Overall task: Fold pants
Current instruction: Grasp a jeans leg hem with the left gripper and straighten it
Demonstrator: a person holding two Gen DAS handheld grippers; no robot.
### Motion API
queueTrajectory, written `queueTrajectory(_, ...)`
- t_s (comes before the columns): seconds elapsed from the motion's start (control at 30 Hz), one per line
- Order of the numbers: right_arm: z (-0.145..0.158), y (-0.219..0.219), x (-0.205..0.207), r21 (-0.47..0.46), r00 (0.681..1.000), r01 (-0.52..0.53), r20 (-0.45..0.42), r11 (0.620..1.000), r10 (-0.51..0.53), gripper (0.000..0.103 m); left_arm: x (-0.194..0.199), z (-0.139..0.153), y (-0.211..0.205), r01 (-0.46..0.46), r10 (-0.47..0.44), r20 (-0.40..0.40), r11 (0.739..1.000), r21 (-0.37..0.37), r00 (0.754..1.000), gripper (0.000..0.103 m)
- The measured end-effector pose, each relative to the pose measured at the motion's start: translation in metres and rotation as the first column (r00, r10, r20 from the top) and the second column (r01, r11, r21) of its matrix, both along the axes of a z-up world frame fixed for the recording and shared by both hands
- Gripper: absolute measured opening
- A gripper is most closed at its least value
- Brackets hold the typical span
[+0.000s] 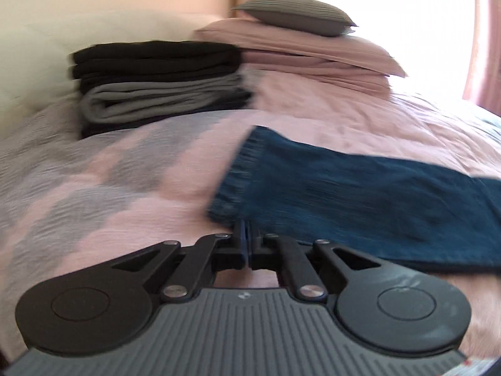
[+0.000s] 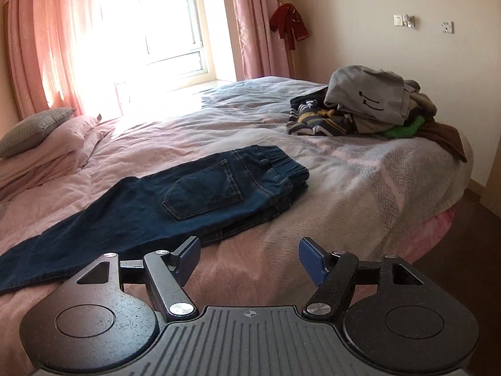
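**Blue jeans on the bed, one claw pinched at the leg end**

Left wrist view: The left gripper (image 1: 246, 235) sits low in the middle of the picture. Its two blue pads are squeezed tight together. They are right at the edge of the jeans (image 1: 360, 200), by the frayed leg end. The picture is blurry there, so I cannot tell if a bit of cloth is caught between the pads or if they are just closed beside it. The jeans run from the middle of the frame out to the right side, flat on the pink bedspread (image 1: 109, 188). At the upper left is a neat stack of folded clothes (image 1: 159, 84), dark ones and a grey one. Pink pillows (image 1: 313, 56) with a grey cushion (image 1: 294, 18) on top are at the upper middle.

Right wrist view: The right gripper (image 2: 250, 257) is at the bottom, its pads wide apart with nothing in them. It hangs over the bed, just beside the jeans (image 2: 156, 206) but not touching. The jeans lie already doubled lengthwise, pocket up, with the waistband (image 2: 272, 159) near the middle of the frame and the legs going to the lower left. A messy pile of clothes (image 2: 375, 109) is at the upper right.

The jeans look thick and a bit heavy. They are soft and floppy, not slippery, and will not break. I think the best places to grab are the thick waistband and the leg hem.
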State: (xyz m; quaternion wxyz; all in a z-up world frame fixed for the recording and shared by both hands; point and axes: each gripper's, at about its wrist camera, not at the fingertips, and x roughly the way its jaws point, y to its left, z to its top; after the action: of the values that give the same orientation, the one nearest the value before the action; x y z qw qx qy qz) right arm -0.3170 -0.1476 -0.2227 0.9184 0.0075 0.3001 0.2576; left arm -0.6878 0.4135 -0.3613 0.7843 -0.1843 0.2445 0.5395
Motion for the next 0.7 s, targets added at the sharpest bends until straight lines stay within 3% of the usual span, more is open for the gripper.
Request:
queueTrajectory(0.07, -0.003, -0.01, -0.002, 0.022, 1.0, 0.019, -0.016, 1.0, -0.018, 0.067, -0.008, 0.011, -0.007, -0.024, 0.024, 0.037, 1.0, -0.014, 0.999, 0.01)
queueTrajectory(0.13, -0.006, -0.018, -0.004, 0.044, 0.999, 0.022, -0.027, 0.999, -0.021, 0.067, -0.018, 0.021, -0.016, -0.013, 0.02, 0.123, 0.998, -0.061, 0.992, 0.013)
queueTrajectory(0.23, -0.013, -0.026, -0.005, 0.069, 0.999, 0.012, -0.046, 0.998, -0.009, 0.067, -0.028, 0.027, -0.031, 0.037, 0.014, 0.3, 0.986, -0.165, 0.954, 0.016)
queueTrajectory(0.33, -0.022, -0.03, 0.0, 0.086, 0.997, 0.013, -0.077, 0.996, -0.007, 0.067, -0.028, 0.026, -0.045, 0.068, 0.03, 0.409, 0.973, -0.222, 0.912, 0.019)
queueTrajectory(0.5, -0.029, -0.034, 0.01, 0.093, 0.995, -0.006, -0.102, 0.996, 0.016, 0.067, -0.018, 0.013, -0.05, 0.053, 0.104, 0.479, 0.952, -0.303, 0.872, 0.028)
queueTrajectory(0.63, -0.032, -0.023, 0.018, 0.072, 0.993, -0.005, -0.115, 0.997, 0.014, 0.067, -0.009, -0.004, -0.039, 0.028, 0.166, 0.493, 0.932, -0.362, 0.854, 0.035)
queueTrajectory(0.7, -0.037, -0.003, 0.018, 0.06, 0.991, -0.036, -0.129, 0.998, 0.044, 0.067, -0.006, -0.013, -0.032, 0.02, 0.196, 0.511, 0.922, -0.386, 0.837, 0.046)
